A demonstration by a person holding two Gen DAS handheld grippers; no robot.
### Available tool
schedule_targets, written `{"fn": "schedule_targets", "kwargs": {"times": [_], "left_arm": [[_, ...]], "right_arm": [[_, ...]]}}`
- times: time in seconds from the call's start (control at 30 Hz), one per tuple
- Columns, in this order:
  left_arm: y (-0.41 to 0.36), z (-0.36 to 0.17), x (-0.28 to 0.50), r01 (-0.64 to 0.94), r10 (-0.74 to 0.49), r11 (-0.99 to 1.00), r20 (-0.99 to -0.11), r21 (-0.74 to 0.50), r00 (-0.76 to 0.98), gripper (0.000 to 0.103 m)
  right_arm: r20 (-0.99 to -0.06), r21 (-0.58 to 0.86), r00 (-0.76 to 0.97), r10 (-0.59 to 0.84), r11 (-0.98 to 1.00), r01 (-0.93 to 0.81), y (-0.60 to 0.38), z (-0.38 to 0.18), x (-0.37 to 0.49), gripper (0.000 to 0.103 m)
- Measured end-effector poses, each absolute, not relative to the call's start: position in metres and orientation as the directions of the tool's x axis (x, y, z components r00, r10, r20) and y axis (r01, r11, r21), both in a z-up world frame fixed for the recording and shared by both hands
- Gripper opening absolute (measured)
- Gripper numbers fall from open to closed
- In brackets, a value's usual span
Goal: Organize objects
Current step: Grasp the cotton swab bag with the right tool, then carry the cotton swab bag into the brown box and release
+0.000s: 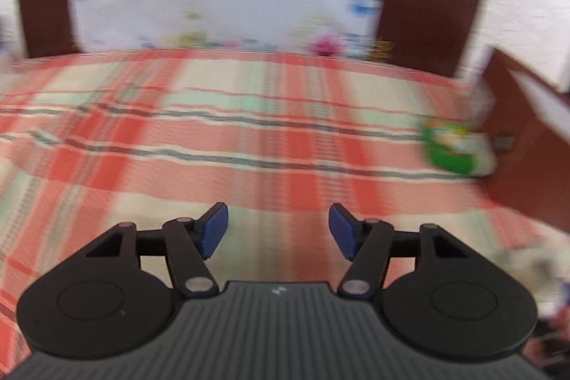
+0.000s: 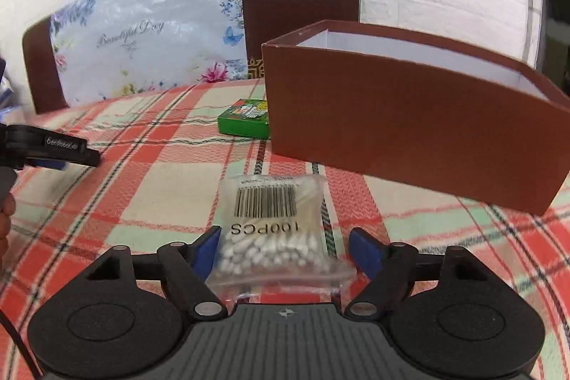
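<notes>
Lay flat on the checked worktop (image 2: 117, 202), just short of the brown box (image 2: 409, 130): a clear packet of cotton swabs (image 2: 274, 237), between the gaping, untouching pads of the right tool (image 2: 288, 250). Looked light, limp, slippery; best pinched across the bunched swabs. Left tool (image 1: 278, 230) open, empty.

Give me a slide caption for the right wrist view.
Right gripper open around a cotton swab bag near the brown box.
</notes>
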State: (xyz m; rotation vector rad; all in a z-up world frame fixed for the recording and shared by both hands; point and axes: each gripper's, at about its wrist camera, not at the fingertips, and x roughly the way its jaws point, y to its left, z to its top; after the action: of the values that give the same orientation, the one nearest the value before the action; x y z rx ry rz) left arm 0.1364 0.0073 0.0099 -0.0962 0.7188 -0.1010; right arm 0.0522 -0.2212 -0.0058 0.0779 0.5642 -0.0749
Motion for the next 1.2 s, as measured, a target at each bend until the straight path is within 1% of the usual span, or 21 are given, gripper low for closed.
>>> {"fn": "schedule_targets", "kwargs": {"times": [0.1,0.2,0.3,0.37,0.43,0.47,0.5,0.53,0.57,0.6,0.67,0.73,0.87,0.97,1.03,1.13,1.2], "left_arm": [[-0.031,0.023,0.124,0.201,-0.248,0.968,-0.657,-0.147,0.712,0.064],[-0.067,0.031,0.118,0.333,-0.365,0.925,-0.675,-0.183,0.641,0.065],[-0.102,0.025,0.116,0.413,-0.436,0.884,-0.705,-0.219,0.559,0.071],[-0.117,0.016,0.115,0.436,-0.454,0.869,-0.727,-0.234,0.515,0.072],[-0.129,0.003,0.115,0.439,-0.446,0.868,-0.754,-0.233,0.482,0.071],[-0.130,-0.003,0.115,0.433,-0.452,0.867,-0.756,-0.247,0.473,0.069],[-0.130,-0.005,0.115,0.428,-0.469,0.862,-0.746,-0.271,0.473,0.066],[-0.130,-0.006,0.115,0.429,-0.481,0.857,-0.740,-0.285,0.470,0.060],[-0.130,-0.005,0.114,0.424,-0.479,0.860,-0.737,-0.284,0.476,0.056],[-0.131,-0.002,0.115,0.423,-0.479,0.860,-0.735,-0.284,0.480,0.054],[-0.133,0.011,0.112,0.429,-0.481,0.860,-0.719,-0.276,0.502,0.053],[-0.136,0.037,0.108,0.464,-0.505,0.847,-0.666,-0.259,0.549,0.052],[-0.159,0.086,0.110,0.549,-0.567,0.807,-0.548,-0.219,0.615,0.053],[-0.191,0.107,0.123,0.603,-0.592,0.779,-0.512,-0.169,0.622,0.053],[-0.214,0.112,0.135,0.626,-0.602,0.765,-0.509,-0.147,0.615,0.053],[-0.245,0.107,0.150,0.644,-0.607,0.754,-0.513,-0.131,0.607,0.053],[-0.264,0.100,0.160,0.644,-0.599,0.756,-0.523,-0.117,0.607,0.056]], "right_arm": [[-0.530,0.043,0.848,-0.024,0.998,0.056,-0.221,-0.007,0.041,0.085],[-0.521,0.036,0.854,-0.009,0.999,0.033,-0.223,-0.006,0.033,0.087],[-0.531,0.048,0.847,-0.007,0.998,0.038,-0.228,-0.006,0.037,0.087],[-0.549,0.053,0.835,0.005,0.998,0.029,-0.230,-0.006,0.042,0.085],[-0.559,0.044,0.829,0.017,0.999,0.010,-0.230,-0.007,0.046,0.082],[-0.563,0.039,0.826,0.022,0.999,0.000,-0.229,-0.008,0.048,0.075],[-0.564,0.031,0.826,0.019,1.000,-0.002,-0.229,-0.009,0.049,0.072],[-0.564,0.034,0.825,0.029,0.999,-0.011,-0.230,-0.010,0.050,0.067],[-0.558,0.049,0.828,0.048,0.998,-0.025,-0.231,-0.009,0.050,0.058],[-0.548,0.054,0.835,0.053,0.998,-0.028,-0.232,-0.008,0.050,0.055],[-0.518,0.056,0.853,0.060,0.998,-0.036,-0.232,-0.004,0.047,0.051],[-0.464,0.052,0.884,0.054,0.998,-0.034,-0.233,0.003,0.042,0.051],[-0.265,-0.009,0.964,-0.023,1.000,0.021,-0.241,0.033,0.032,0.051],[-0.152,-0.024,0.984,-0.087,0.996,0.085,-0.261,0.055,0.037,0.052],[-0.127,-0.027,0.984,-0.125,0.992,0.122,-0.279,0.063,0.047,0.052],[-0.128,-0.012,0.977,-0.172,0.985,0.172,-0.309,0.067,0.063,0.052],[-0.141,-0.008,0.970,-0.199,0.980,0.200,-0.327,0.066,0.073,0.053]]}}
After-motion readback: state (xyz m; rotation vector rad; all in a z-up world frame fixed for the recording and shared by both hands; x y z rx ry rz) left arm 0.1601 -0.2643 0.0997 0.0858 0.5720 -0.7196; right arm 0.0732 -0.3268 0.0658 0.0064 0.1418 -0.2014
